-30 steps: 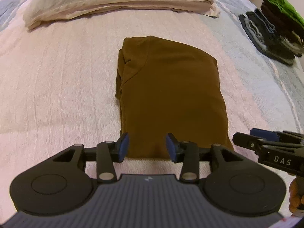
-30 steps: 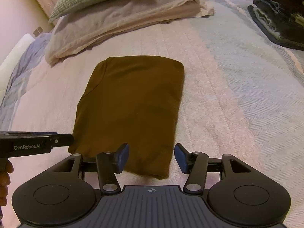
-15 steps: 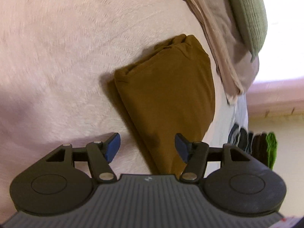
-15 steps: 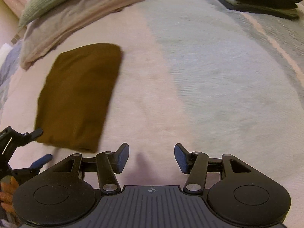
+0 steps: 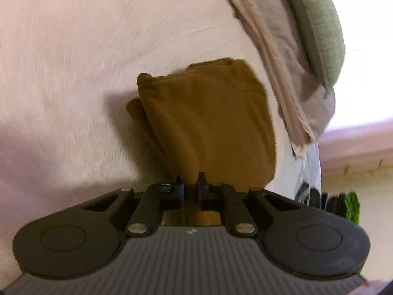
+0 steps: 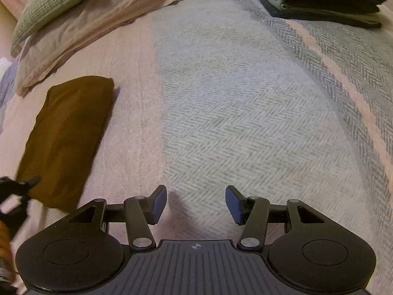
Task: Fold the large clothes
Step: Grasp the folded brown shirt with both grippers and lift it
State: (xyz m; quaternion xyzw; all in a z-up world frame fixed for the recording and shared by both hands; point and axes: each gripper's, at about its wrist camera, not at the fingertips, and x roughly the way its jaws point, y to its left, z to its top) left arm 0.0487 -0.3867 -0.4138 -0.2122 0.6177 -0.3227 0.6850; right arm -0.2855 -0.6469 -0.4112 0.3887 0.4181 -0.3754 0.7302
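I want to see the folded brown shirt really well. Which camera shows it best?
The left wrist view: the brown shirt fills the middle, its near edge pinched in the left gripper, which has just closed on it. The right wrist view shows it only off to the left, smaller, its near corner blurred.

Folded brown garment [image 5: 211, 123], near edge pinched

Left claw [image 5: 191, 180] just closed on brown garment [image 5: 208, 123], right claw [image 6: 196, 204] swung away

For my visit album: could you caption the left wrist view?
Left gripper, just closed, pinches the folded brown garment on the pink bedspread.
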